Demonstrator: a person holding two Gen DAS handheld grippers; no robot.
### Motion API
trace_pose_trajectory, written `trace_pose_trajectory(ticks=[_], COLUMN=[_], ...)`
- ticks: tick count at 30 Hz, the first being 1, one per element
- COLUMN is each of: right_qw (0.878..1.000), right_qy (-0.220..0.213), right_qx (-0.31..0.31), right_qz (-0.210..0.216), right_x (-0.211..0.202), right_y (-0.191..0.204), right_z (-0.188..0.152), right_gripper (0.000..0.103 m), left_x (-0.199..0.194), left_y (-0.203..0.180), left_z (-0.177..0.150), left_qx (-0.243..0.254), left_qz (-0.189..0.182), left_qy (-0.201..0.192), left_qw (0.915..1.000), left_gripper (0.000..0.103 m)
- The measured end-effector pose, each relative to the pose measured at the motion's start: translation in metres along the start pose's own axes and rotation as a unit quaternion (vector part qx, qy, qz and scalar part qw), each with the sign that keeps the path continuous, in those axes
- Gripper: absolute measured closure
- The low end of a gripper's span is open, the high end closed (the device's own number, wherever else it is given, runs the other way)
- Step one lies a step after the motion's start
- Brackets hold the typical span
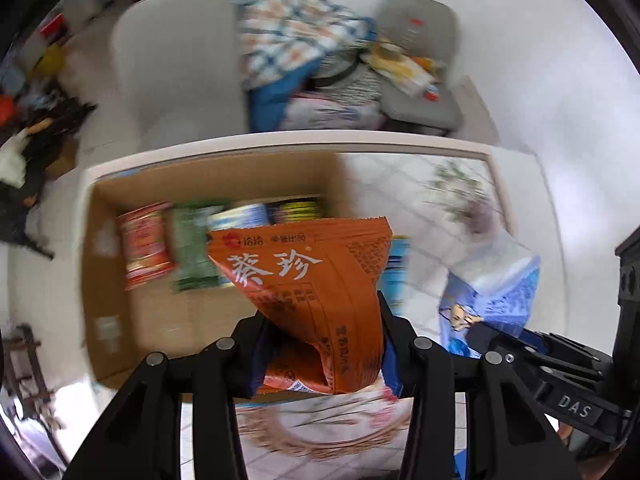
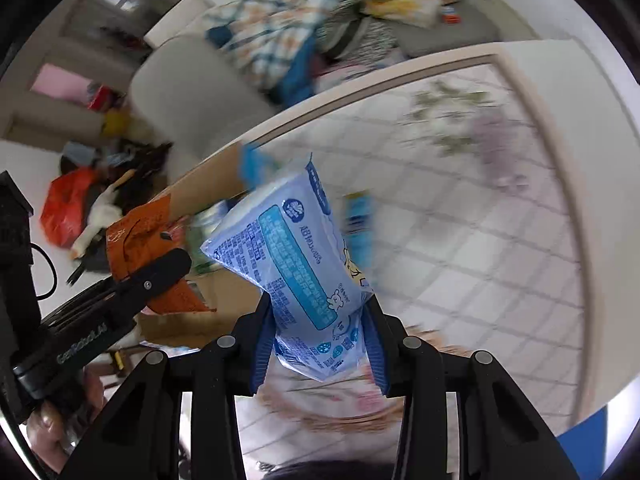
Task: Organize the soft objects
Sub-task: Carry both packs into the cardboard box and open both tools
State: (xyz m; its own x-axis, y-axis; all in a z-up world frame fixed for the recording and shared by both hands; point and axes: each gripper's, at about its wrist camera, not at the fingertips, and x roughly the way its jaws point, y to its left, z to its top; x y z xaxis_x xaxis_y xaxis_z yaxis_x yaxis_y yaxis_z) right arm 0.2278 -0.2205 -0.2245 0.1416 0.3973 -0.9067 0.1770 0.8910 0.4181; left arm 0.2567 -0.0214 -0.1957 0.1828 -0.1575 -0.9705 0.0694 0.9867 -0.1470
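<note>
Above the patterned white table [image 1: 420, 184], we carry two soft packs toward the brown cardboard box [image 1: 224, 178] at ten o'clock, presumably to file them beside the packets there. Our left gripper [image 1: 320, 344] is clamped on the crinkly orange foil snack bag [image 1: 308, 280]; our right gripper [image 2: 320, 336] pinches the pale blue plastic tissue pack [image 2: 292, 256], each pack's body sticking out beyond the jaws.

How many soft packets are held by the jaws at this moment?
2. The orange crinkly snack packet is clamped in the left gripper over the brown cardboard box; the light-blue plastic tissue packet is clamped in the right gripper.
</note>
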Motion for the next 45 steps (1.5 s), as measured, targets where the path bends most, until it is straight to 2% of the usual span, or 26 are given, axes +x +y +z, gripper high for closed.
trace_pose_trajectory(ticks=[5, 13, 20, 28, 32, 33, 34, 35, 36, 43, 45], right_qw=[0.999, 0.996, 0.993, 0.992, 0.991, 0.990, 0.990, 0.990, 0.991, 0.991, 0.990], right_qy=[0.035, 0.081, 0.105, 0.117, 0.128, 0.129, 0.128, 0.128, 0.126, 0.113, 0.111], right_qx=[-0.033, -0.040, -0.042, -0.042, -0.048, -0.050, -0.053, -0.053, -0.053, -0.071, -0.078], right_qz=[-0.004, -0.012, -0.019, -0.015, -0.010, -0.009, -0.008, -0.008, -0.007, -0.029, -0.037], right_x=[0.045, 0.127, 0.187, 0.222, 0.234, 0.236, 0.237, 0.237, 0.235, 0.212, 0.206], right_y=[0.072, 0.139, 0.177, 0.202, 0.207, 0.207, 0.209, 0.208, 0.207, 0.205, 0.208], right_z=[-0.018, -0.031, -0.035, -0.042, -0.043, -0.043, -0.044, -0.044, -0.044, -0.041, -0.043], right_gripper=[0.060, 0.060, 0.060, 0.059, 0.047, 0.041, 0.033, 0.030, 0.027, 0.027, 0.027], left_x=[0.009, 0.047, 0.073, 0.082, 0.077, 0.075, 0.071, 0.069, 0.065, 0.041, 0.034], left_y=[0.080, 0.163, 0.198, 0.204, 0.210, 0.212, 0.213, 0.213, 0.213, 0.211, 0.209], left_z=[-0.016, -0.030, -0.030, -0.032, -0.032, -0.031, -0.031, -0.031, -0.031, -0.034, -0.038], left_qx=[-0.043, -0.087, -0.078, -0.061, -0.074, -0.074, -0.075, -0.074, -0.072, -0.074, -0.076], left_qz=[0.016, 0.025, 0.030, 0.038, 0.044, 0.042, 0.043, 0.044, 0.045, 0.046, 0.047], left_qy=[0.016, 0.066, 0.103, 0.123, 0.129, 0.127, 0.123, 0.120, 0.115, 0.087, 0.078], left_qw=[0.9988, 0.9937, 0.9911, 0.9897, 0.9879, 0.9883, 0.9885, 0.9890, 0.9896, 0.9924, 0.9930], left_gripper=[0.061, 0.061, 0.061, 0.059, 0.059, 0.058, 0.051, 0.043, 0.039, 0.016, 0.012])
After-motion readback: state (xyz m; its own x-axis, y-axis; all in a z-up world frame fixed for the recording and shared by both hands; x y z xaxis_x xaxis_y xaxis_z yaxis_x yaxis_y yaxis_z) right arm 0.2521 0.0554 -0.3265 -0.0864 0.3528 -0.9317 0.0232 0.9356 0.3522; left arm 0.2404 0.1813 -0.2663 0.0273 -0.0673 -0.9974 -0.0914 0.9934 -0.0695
